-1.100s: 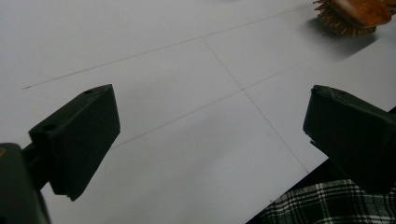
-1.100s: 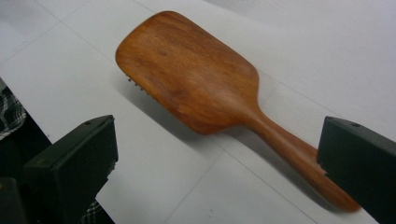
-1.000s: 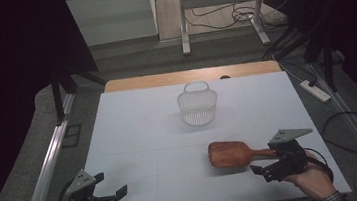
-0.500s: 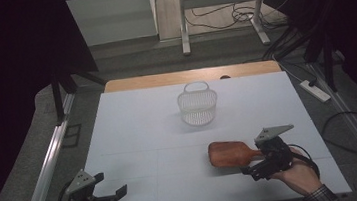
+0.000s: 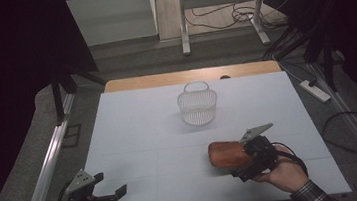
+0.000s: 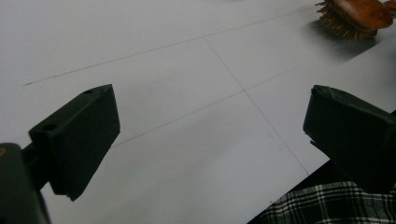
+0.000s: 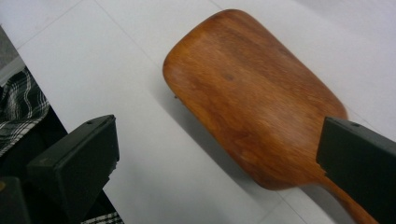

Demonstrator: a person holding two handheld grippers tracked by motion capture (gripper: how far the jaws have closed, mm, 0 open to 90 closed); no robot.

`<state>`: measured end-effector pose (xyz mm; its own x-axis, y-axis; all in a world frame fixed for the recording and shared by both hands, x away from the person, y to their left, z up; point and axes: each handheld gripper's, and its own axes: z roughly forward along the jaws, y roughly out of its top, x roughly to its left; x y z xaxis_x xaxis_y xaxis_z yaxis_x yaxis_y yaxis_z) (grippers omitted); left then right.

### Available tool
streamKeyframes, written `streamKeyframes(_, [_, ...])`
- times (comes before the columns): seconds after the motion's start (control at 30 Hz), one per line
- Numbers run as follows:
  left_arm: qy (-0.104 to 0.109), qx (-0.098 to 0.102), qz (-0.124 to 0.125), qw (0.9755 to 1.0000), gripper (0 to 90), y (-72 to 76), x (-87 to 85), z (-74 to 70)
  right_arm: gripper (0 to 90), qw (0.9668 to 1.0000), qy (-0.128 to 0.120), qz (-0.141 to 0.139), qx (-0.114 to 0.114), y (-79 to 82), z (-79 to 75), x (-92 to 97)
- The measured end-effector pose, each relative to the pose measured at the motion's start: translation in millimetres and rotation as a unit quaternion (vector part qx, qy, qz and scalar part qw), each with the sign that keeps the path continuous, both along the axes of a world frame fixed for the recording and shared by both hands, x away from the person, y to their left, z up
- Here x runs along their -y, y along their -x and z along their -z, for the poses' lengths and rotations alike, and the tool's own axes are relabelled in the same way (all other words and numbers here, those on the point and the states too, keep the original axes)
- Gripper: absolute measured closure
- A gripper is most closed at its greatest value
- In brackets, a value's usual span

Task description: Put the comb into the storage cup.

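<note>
A wooden brush (image 5: 226,154) lies bristles down on the white table (image 5: 140,134), right of centre near the front. My right gripper (image 5: 243,160) is open and hovers over the brush's handle end. In the right gripper view the brush's smooth back (image 7: 252,93) lies ahead of the right gripper (image 7: 219,154), with one jaw above the neck of the handle and the other over bare table. My left gripper (image 5: 111,184) stands open at the front left corner, holding nothing. In the left gripper view the left gripper (image 6: 210,121) faces bare table, and the brush (image 6: 359,14) shows its bristles far off.
A white wire basket (image 5: 197,106) stands upright at the table's middle back. A wooden strip (image 5: 189,75) runs along the far edge. A power strip (image 5: 316,90) and cables lie on the floor at right. Plaid cloth (image 6: 317,205) shows at the near table edge.
My right gripper has moved left along the brush's handle and now covers it, close to the head. The left gripper and the basket have stayed put.
</note>
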<state>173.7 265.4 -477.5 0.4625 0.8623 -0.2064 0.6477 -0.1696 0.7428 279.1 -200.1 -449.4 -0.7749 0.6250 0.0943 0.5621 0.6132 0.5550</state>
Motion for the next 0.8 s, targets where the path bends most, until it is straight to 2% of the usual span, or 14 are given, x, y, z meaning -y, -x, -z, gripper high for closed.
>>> streamKeyframes(0.07, [0.0,0.0,-0.001,1.0,4.4,-0.1,0.0,0.1,1.2,1.0,0.003,-0.002,-0.001,-0.4,0.0,-2.1])
streamKeyframes(0.23, [0.001,0.0,-0.002,1.0,4.4,0.0,-0.2,0.1,18.0,0.9999,0.004,-0.015,-0.004,-2.7,-0.6,-9.3])
streamKeyframes(0.37, [0.001,-0.001,-0.002,1.0,4.4,-0.2,-0.3,0.2,28.3,0.9996,0.007,-0.028,-0.003,-3.3,-1.3,-11.2])
streamKeyframes(0.4, [0.001,-0.001,-0.002,1.0,4.4,-0.3,-0.3,0.1,28.3,0.9996,0.007,-0.028,-0.003,-3.3,-1.3,-11.2])
streamKeyframes(0.63, [0.001,-0.002,-0.002,1.0,4.6,-0.7,-0.2,0.0,51.3,0.9989,0.014,-0.045,0.001,-4.5,-1.6,-15.8])
streamKeyframes(0.8, [0.001,-0.002,-0.002,1.0,4.7,-1.0,-0.2,0.1,66.5,0.9977,0.023,-0.063,-0.01,-5.5,0.2,-21.1])
